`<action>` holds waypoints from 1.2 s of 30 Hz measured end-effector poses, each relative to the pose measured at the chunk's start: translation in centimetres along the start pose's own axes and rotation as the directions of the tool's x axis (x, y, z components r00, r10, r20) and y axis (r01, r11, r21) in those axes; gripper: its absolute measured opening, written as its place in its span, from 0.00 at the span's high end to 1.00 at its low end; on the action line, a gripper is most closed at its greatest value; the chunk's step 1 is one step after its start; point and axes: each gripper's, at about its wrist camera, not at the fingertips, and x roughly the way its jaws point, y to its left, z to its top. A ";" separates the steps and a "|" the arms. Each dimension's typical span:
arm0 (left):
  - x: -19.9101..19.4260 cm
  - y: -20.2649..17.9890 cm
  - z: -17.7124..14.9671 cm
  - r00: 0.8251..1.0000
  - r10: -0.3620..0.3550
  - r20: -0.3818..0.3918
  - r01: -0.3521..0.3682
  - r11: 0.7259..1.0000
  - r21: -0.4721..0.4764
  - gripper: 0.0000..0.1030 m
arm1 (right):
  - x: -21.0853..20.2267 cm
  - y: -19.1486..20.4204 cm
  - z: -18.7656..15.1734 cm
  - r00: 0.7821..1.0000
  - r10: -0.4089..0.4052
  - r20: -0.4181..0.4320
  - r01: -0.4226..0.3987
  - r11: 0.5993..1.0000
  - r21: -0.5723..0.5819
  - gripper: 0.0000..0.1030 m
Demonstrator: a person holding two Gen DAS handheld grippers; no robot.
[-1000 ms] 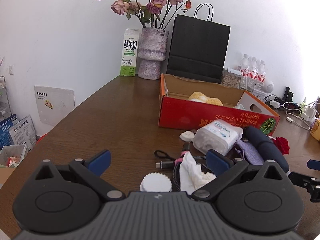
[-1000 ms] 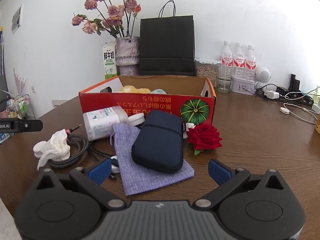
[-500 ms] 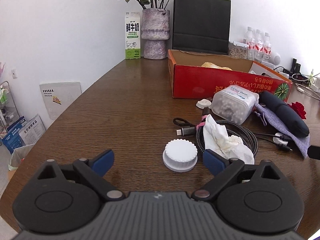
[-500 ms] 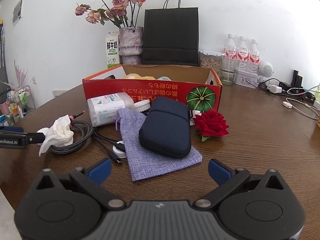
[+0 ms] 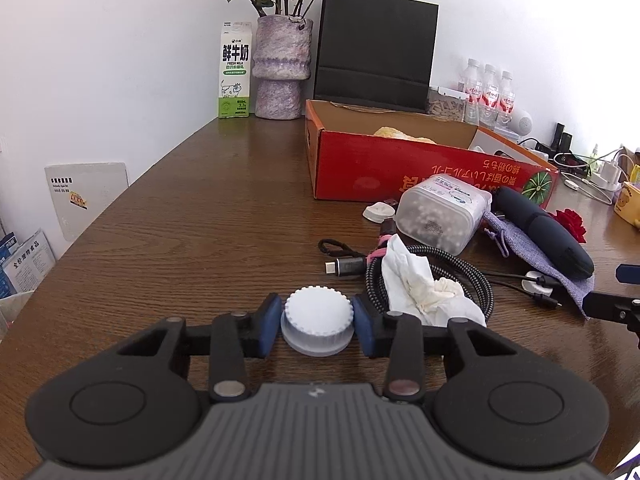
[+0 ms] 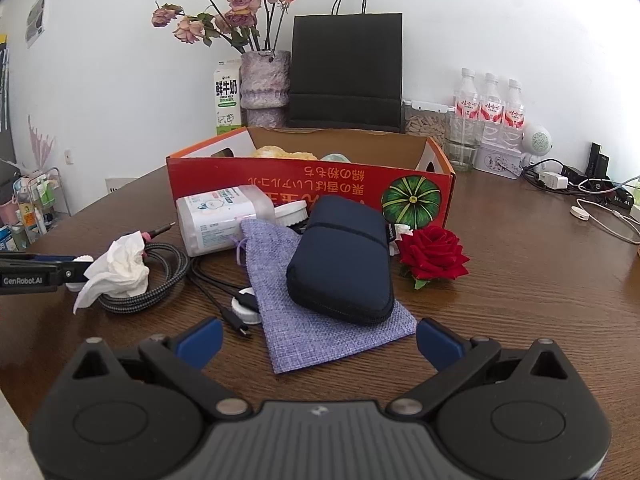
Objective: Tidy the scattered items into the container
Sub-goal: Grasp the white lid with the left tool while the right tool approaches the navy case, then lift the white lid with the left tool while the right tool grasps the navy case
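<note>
The red cardboard box [image 5: 384,168] stands at one o'clock from the left gripper [image 5: 317,322], whose jaws have just been closing and now pinch the white ribbed cap [image 5: 317,320] on the table [image 5: 200,240]; earlier they flanked it, spread. The right gripper [image 6: 318,342] stays spread wide and empty near the lilac pouch [image 6: 312,332].

A milk carton [image 5: 235,70], a vase [image 5: 282,68] of dried roses [image 6: 236,0] and a black paper bag [image 5: 374,48] stand along the wall at the worktop's [image 5: 192,220] far edge. Three water bottles [image 6: 488,98] stand farther right, near tangled chargers [image 6: 592,188].
</note>
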 end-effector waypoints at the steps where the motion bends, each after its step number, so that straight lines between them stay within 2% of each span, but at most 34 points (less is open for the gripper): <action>1: 0.0 0.1 0.0 1.000 0.002 0.001 -0.002 1.000 -0.003 0.62 | 0.1 0.0 0.0 1.000 -0.001 -0.001 0.001 1.000 0.001 0.00; 8: -0.6 0.7 0.6 0.999 0.020 0.037 -0.018 0.999 -0.048 0.62 | 0.8 -0.6 1.0 1.000 -0.011 0.014 0.010 1.000 0.018 0.00; 15: -1.7 0.1 2.2 0.995 0.013 0.097 -0.007 0.998 -0.062 0.62 | 3.2 -1.9 3.9 1.000 0.017 0.004 -0.018 0.998 0.065 0.03; 17: -1.9 -0.1 2.5 0.994 0.008 0.105 -0.002 0.998 -0.060 0.62 | 4.3 -2.2 4.7 1.000 0.017 -0.022 -0.015 0.997 0.078 0.09; 21: -2.1 -0.5 2.9 0.993 0.003 0.114 0.003 0.998 -0.058 0.62 | 6.5 -2.8 6.0 0.997 0.026 -0.069 -0.018 0.994 0.109 0.13; 27: -2.2 -0.7 3.0 0.993 0.005 0.117 0.002 0.998 -0.058 0.62 | 8.8 -3.4 6.3 0.990 0.045 -0.133 -0.024 0.988 0.155 0.26; 30: -2.1 -0.7 3.0 0.994 0.005 0.112 0.002 0.998 -0.059 0.62 | 9.2 -3.6 6.2 0.988 0.064 -0.142 -0.039 0.984 0.175 0.29; 36: -2.2 -1.0 3.0 0.993 0.002 0.114 0.005 0.998 -0.058 0.62 | 8.9 -3.3 6.1 0.990 0.062 -0.128 -0.043 0.989 0.144 0.37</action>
